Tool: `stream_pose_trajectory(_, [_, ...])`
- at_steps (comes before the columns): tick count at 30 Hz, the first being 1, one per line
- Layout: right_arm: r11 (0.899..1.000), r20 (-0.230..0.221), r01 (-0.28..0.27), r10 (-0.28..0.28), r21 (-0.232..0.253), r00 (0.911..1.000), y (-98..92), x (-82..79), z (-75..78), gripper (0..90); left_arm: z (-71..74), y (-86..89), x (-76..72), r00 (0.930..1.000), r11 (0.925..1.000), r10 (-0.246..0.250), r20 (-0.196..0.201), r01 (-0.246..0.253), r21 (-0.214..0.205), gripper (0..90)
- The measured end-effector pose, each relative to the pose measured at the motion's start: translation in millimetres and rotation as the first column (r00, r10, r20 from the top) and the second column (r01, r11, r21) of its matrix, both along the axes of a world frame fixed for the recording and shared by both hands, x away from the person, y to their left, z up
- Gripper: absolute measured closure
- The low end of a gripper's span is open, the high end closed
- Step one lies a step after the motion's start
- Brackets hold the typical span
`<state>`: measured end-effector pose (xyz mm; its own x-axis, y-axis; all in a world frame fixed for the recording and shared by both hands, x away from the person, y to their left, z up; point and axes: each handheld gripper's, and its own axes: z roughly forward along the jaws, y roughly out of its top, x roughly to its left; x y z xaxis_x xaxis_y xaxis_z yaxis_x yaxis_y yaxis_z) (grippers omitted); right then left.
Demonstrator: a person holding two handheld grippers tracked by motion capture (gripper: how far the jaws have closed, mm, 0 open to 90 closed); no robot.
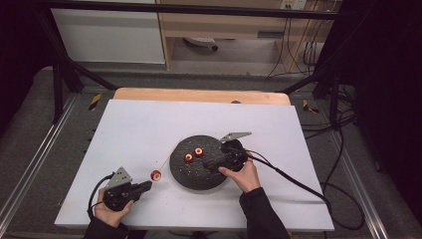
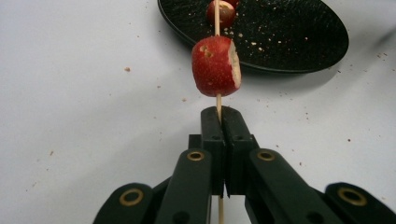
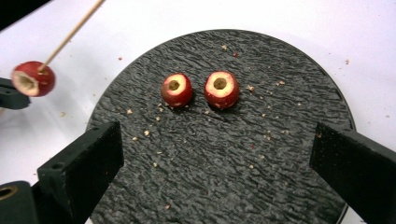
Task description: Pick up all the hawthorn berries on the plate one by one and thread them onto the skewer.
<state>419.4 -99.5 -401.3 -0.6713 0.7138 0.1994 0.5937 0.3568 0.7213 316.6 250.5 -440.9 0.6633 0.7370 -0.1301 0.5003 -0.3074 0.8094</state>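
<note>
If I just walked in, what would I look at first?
Probably the red fruit stuck on a thin wooden stick, held up by the left gripper beside the plate. Next, two more cored red fruits side by side on the round black plate, with the right gripper open over it.

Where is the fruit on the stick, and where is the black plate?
fruit on the stick (image 2: pixel 215 66), left gripper view, on its red skin.
black plate (image 3: pixel 219 154), right gripper view, on a bare part of its rough top.
</note>
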Motion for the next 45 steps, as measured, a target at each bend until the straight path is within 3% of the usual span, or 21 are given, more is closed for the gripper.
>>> stream_pose_trajectory(19, [0.992,-0.048,-0.01,0.004,-0.122,0.9989,35.5,37.4,7.2,9.2,0.0,1.5,-1.4,1.0,1.0,-0.001,0.006,0.001,-0.001,88.2])
stream_pose_trajectory(36, [0.976,-0.13,-0.017,-0.011,-0.218,0.9915,58.5,58.4,-4.3,33.0,-0.7,0.9,-1.0,1.0,1.0,-0.001,0.003,0.001,-0.002,88.2])
stream_pose_trajectory(45, [0.978,-0.182,0.012,-0.051,-0.208,0.982,63.0,64.3,-8.8,48.1,-0.8,0.6,-1.1,1.0,1.0,-0.003,0.002,0.003,0.003,88.2])
